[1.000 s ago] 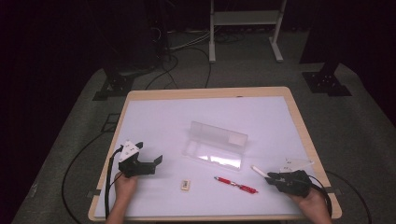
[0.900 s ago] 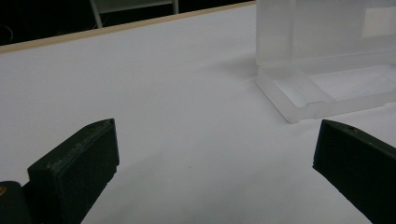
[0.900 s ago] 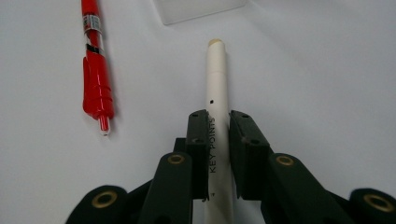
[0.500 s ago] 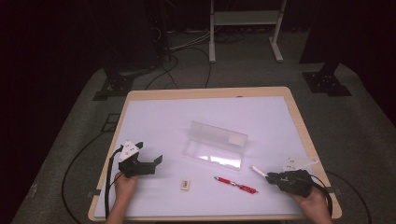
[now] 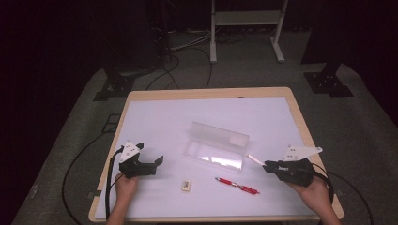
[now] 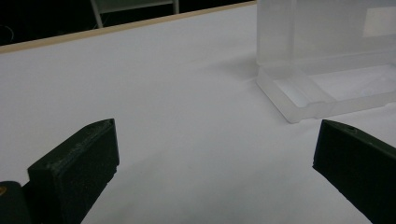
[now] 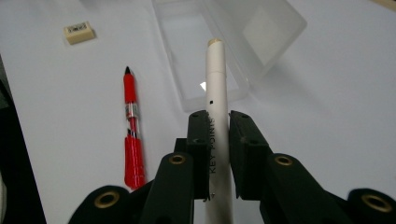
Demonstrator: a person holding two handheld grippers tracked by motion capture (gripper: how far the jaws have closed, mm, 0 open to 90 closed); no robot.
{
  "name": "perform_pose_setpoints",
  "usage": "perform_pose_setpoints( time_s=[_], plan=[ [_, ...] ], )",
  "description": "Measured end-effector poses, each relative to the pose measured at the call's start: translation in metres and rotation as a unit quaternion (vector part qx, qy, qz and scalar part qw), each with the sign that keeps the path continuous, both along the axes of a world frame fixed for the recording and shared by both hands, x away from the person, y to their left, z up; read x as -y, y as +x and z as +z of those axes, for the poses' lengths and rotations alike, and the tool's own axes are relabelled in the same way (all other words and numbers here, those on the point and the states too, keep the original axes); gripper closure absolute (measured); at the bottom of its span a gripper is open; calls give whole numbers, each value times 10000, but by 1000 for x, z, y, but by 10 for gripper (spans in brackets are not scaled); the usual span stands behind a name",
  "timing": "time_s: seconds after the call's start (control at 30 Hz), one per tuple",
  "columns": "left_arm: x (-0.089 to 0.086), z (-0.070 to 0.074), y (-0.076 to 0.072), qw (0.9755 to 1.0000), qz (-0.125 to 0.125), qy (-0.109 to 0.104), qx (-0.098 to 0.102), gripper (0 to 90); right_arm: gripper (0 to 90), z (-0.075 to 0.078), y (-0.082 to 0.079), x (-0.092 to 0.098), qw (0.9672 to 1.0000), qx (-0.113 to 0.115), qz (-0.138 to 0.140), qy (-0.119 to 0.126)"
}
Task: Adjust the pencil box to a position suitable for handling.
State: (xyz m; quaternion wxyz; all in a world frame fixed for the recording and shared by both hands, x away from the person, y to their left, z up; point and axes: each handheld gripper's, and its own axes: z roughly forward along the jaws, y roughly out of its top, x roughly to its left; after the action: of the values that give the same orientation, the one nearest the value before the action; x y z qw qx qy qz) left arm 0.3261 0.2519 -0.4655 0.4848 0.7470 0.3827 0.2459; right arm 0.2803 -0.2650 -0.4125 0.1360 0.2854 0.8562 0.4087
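From above, your right gripper point(image 5: 268, 165) holds the white pen point(image 5: 254, 159) just beside the open clear case point(image 5: 215, 145). Swing too fast and the pen could bump its wall.

Your left gripper point(image 6: 215, 163) has its jaws wide apart, holding nothing.

Up close, the right jaws pinch the pen point(image 7: 218, 116) low down, so it could tip or slip onto the red pen point(image 7: 132, 144).
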Motion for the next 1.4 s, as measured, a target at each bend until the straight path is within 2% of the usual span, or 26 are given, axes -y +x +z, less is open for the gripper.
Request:
perform_pose_setpoints(
  time_s=[0.27,0.6,1.0,1.4],
  plan=[
    [0,0,0,10000,-1,-16,-1,0,781,20,15,-20,9996,62,266,-76],
    [0,0,0,10000,-1,-24,0,0,782,36,31,-41,9983,130,524,-197],
    [0,0,0,10000,2,-32,1,0,782,40,42,-55,9975,110,659,-239],
    [0,0,0,10000,-6,-35,1,0,782,41,56,-66,9973,90,711,-170]
  ],
)
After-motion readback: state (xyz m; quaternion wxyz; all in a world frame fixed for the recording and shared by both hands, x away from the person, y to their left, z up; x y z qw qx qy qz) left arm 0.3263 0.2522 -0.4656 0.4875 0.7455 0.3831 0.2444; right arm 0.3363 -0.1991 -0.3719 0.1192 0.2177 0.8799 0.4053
